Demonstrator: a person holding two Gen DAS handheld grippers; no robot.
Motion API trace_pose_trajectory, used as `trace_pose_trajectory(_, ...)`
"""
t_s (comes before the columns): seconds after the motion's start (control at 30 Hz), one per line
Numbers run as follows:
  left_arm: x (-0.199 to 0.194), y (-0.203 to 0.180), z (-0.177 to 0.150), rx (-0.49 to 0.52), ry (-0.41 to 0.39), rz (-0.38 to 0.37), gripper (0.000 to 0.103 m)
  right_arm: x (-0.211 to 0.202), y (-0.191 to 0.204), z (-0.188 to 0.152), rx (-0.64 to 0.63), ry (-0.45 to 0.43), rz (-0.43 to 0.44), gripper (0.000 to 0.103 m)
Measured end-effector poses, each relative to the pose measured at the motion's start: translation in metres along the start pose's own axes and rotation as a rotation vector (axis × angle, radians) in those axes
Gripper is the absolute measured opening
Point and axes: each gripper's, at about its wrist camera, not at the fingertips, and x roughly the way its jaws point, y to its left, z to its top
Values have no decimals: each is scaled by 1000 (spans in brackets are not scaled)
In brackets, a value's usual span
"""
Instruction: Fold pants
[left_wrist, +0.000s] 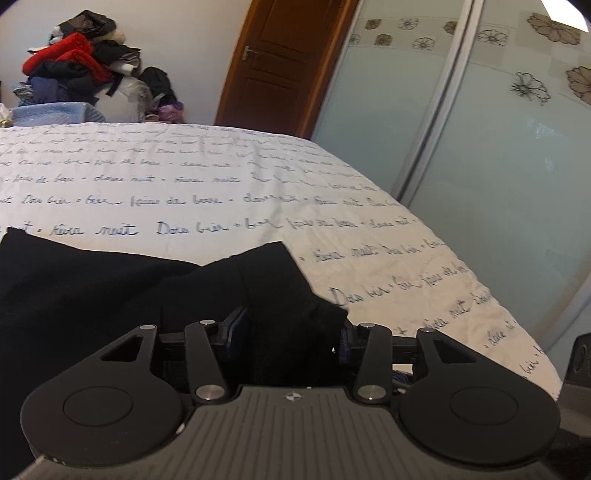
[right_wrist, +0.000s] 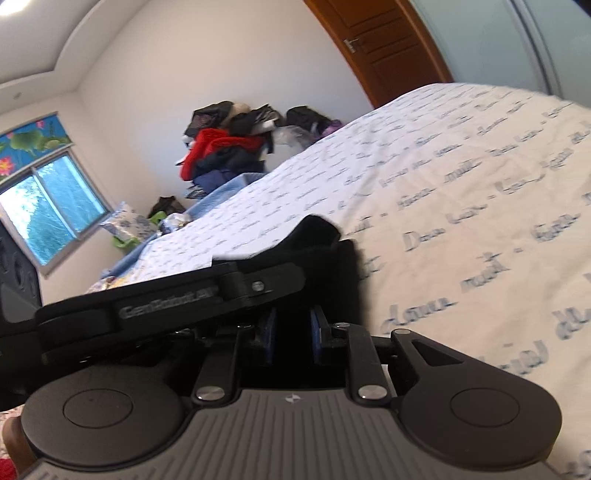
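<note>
Black pants (left_wrist: 92, 291) lying on script-print bedsheet (left_wrist: 221, 173), bunched between left gripper (left_wrist: 291, 332) jaws, spread wide. Right gripper (right_wrist: 291, 332) jaws parted (contact unclear), crowding left gripper, pants just ahead.

L gripper (left_wrist: 291, 332) low, level, jaws wide apart w/ dark cloth bunched between the blue pads (left_wrist: 236, 325); can't tell if it's pinched. R gripper (right_wrist: 291, 332) rolled to one side, pads (right_wrist: 267, 336) close but a gap shows, cloth ahead of tips.
</note>
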Motion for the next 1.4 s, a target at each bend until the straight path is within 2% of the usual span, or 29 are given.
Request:
trace_pose_trajectory(0.07,-3,-2,-1,7,-8,-33,58,-6,-6,2,7,-8,-27,19)
trace_pose_trajectory(0.2,-18,3,7,-15,-26,-100,63,-21,-18,9,41,-71,-114,19)
trace_pose_trajectory(0.3,-32,23,18,-40,-66,-57,70,-35,-29,16,129,-130,-127,22)
trace_pose_trajectory(0.4,-39,51,27,-62,-81,57,70,-43,-33,18,205,-147,6,50)
trace_pose_trajectory(0.43,-40,61,29,-64,-83,97,70,-43,-31,18,210,-136,52,67)
trace_pose_trajectory(0.47,-42,71,31,-68,-83,140,70,-43,-26,18,196,-123,88,70)
trace_pose_trajectory(0.53,-43,91,30,-90,-80,214,70,-40,-10,16,130,-94,119,70)
trace_pose_trajectory(0.6,-45,110,29,-135,-67,252,70,-33,3,14,80,-42,136,70)
trace_pose_trajectory(0.7,-50,126,25,-182,-54,269,70,-17,15,6,34,23,110,70)
trace_pose_trajectory(0.8,-53,127,21,-155,-56,287,70,-8,14,-1,25,61,51,70)
trace_pose_trajectory(0.93,-49,121,17,-123,-52,286,70,-11,7,-6,52,79,60,69)
trace_pose_trajectory(1.17,-47,123,13,-120,-47,302,70,-7,2,-3,77,67,25,68)
trace_pose_trajectory(1.4,-45,119,11,-99,-45,303,70,5,5,-8,111,136,163,69)
